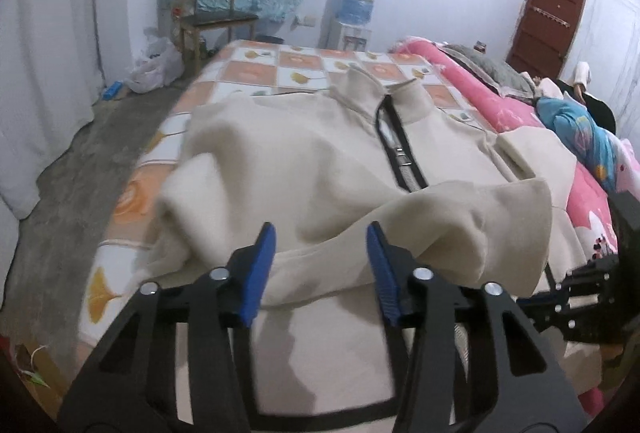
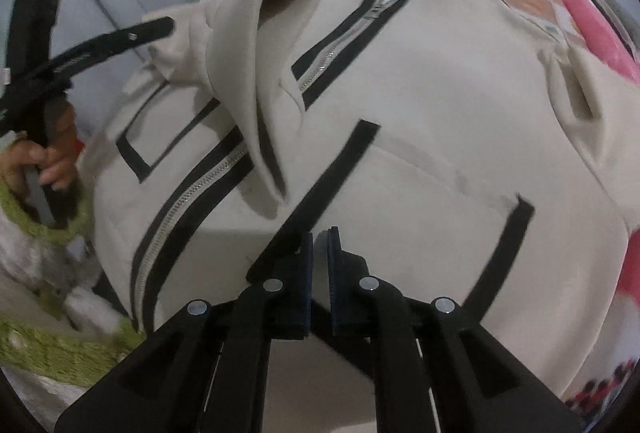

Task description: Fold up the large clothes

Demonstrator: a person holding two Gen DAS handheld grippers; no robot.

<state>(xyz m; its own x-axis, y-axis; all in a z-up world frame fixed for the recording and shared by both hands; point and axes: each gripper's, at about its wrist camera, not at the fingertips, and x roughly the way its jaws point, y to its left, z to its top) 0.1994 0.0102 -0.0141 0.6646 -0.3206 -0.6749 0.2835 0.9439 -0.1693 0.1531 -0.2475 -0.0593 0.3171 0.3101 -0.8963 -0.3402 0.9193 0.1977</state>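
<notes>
A large cream zip-up jacket [image 1: 304, 161] with black trim lies front up on the bed, collar at the far end. One sleeve [image 1: 460, 225] is folded across its chest. My left gripper [image 1: 321, 233] is open and empty just above the folded sleeve. The right wrist view shows the jacket [image 2: 432, 105] from close above, with its black-edged zip [image 2: 352, 29] and the sleeve [image 2: 248, 73] across it. My right gripper [image 2: 320, 237] is shut with nothing between its pads, above the lower front. The left gripper [image 2: 132, 33] shows at the left of that view, in a hand.
The bed has a checked orange and white sheet [image 1: 256, 69]. A pink quilt [image 1: 516, 105] and bundled blue bedding [image 1: 576, 133] lie along its right side. A chair [image 1: 212, 17], a water dispenser [image 1: 356, 13] and a plastic bag [image 1: 156, 69] stand on the floor beyond.
</notes>
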